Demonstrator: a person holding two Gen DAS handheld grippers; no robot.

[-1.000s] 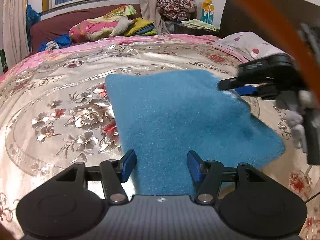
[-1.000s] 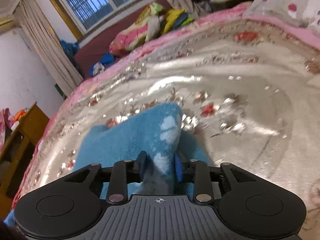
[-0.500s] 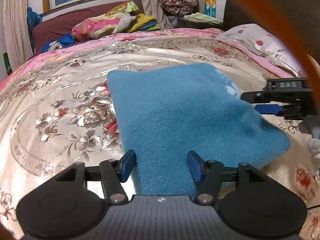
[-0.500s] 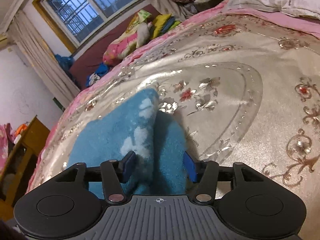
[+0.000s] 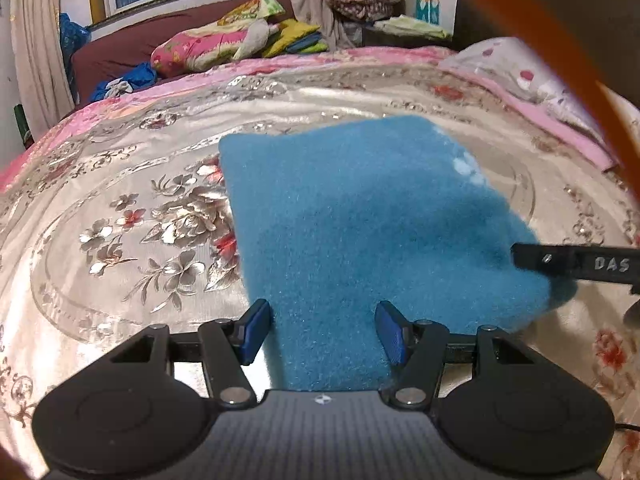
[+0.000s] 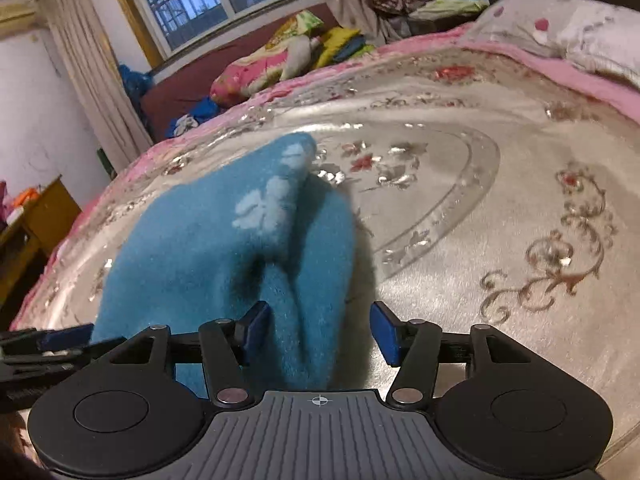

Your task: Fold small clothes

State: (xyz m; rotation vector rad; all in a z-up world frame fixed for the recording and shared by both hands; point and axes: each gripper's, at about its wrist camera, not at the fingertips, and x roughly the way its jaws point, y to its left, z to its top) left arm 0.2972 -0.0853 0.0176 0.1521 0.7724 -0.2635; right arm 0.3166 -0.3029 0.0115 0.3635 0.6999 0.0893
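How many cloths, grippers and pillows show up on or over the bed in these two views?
Blue cloth: 1
Grippers: 2, left gripper and right gripper
Dotted pillow: 1
Total: 4

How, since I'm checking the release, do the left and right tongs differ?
The right tongs have just been opening, a raised fold of the blue cloth between them; left tongs straddle its flat edge. Cloth fills the left tongs' gap, only part of the right's. Both stand open.
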